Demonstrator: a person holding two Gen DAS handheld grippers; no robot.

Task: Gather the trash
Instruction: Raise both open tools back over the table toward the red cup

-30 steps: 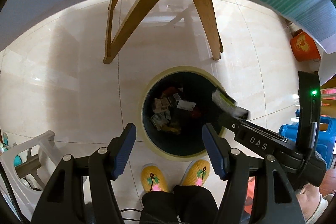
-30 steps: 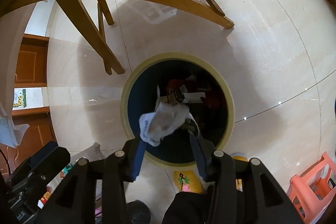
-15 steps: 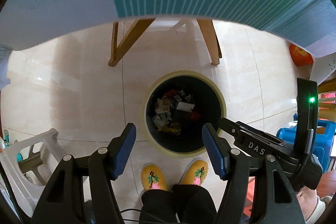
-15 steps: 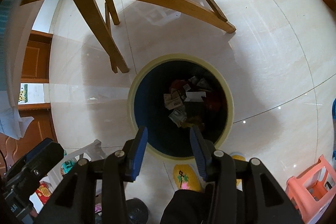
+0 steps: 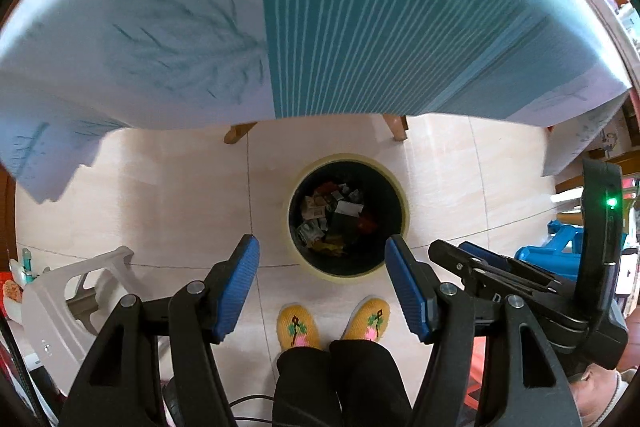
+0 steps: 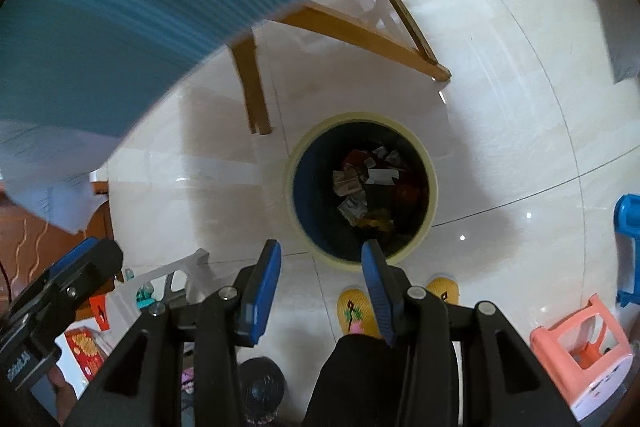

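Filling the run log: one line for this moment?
left gripper open, empty | right gripper open, empty | round yellow-rimmed dark trash bin holds wrappers

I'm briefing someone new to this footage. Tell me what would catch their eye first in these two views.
The round trash bin on the pale tiled floor, yellow-rimmed and holding crumpled wrappers and paper, sits dead centre in both views. Above it hangs a teal-striped tablecloth, filling the top of each picture. In the foreground, the left gripper and right gripper hang over the bin, jaws open and empty, with yellow slippers below.
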